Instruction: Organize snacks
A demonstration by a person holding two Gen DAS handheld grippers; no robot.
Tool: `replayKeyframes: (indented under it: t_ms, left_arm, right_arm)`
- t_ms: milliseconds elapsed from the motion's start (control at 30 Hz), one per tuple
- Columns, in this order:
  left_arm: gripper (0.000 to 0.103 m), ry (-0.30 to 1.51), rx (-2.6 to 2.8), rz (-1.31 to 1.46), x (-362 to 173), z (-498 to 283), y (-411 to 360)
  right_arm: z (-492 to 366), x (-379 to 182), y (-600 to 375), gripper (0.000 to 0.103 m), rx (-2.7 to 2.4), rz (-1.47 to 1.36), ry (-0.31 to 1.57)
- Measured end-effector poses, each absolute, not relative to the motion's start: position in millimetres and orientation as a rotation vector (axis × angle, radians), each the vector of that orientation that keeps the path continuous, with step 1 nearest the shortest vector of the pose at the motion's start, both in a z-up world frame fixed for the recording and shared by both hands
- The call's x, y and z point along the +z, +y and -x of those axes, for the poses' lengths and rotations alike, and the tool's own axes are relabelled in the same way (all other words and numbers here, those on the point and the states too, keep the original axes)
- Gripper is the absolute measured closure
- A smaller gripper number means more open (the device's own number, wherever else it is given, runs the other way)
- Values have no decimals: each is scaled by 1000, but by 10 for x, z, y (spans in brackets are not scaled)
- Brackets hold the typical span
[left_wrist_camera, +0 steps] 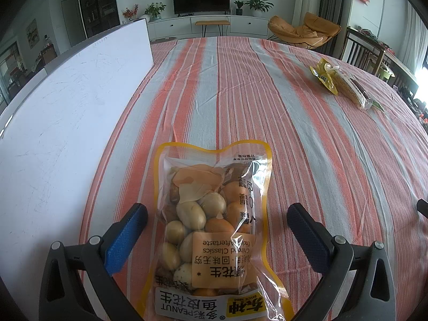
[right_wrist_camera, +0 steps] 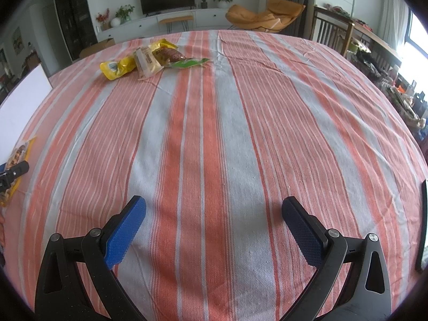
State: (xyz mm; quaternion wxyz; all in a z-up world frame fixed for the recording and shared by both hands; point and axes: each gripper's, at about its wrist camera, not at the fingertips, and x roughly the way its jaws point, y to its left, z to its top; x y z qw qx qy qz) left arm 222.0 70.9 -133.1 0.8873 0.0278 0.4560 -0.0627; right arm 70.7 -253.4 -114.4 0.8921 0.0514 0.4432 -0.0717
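spanning both views, the striped tablecloth point(left_wrist_camera: 267, 101) carries a white board point(left_wrist_camera: 67, 112) on its left. lying between the left gripper point(left_wrist_camera: 216, 214)'s spread jaws, ungripped, the peanut bag point(left_wrist_camera: 214, 214) points its long axis straight ahead along the fingers. a small snack pile point(right_wrist_camera: 149, 58) sits far off ahead of the right gripper point(right_wrist_camera: 214, 214), which is agape and empty, so the left is nearer.
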Motion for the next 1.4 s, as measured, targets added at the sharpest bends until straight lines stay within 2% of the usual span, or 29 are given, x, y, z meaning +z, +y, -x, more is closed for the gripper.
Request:
replayKeyframes:
  t_ms: [667,800,900,1033,1067,1100,1167,1233,1267,1400]
  left_arm:
    - [0,947,-130,-57,-1329,-2216,709]
    - [0,947,-130,-57,-1328,-2216,709]
    - [0,947,-130,-57,-1329,-2218,709]
    - [0,947,-130,-57,-1329,-2219,710]
    - [0,947,-130,-57,-1329,-2220,710]
    - [0,947,-130,-57,-1331,-2221,712]
    - [0,947,-131,-56,-1320,-2227,695]
    - [0,946,-131,-56,-1308,-2195,710]
    - [0,946,-131,-56,-1309,-2197,708]
    - [0,946,-131,-56,-1313,-2202,711]
  right_arm:
    - [-784,-1122,-2522,0,-159,-125,929]
    - [-1195,-905,-2466,2,-15,-259,856]
    - [-1755,-699,-2271,2,10,-112,814]
    - [-2530,-732,-2067,4,45,16,903]
    - [-2662,-774,-2032,6,42,32,928]
    - [-2779,-829,-1997,24,38,46,954]
    - [-2932,-959,-1930,53,22,77,1019]
    - [-2942,-964,-1901,58,27,78,1015]
    - [-2920,-959,-1909,66,25,67,1021]
    - [-2545,-896,-2009,68,61,-26,1024]
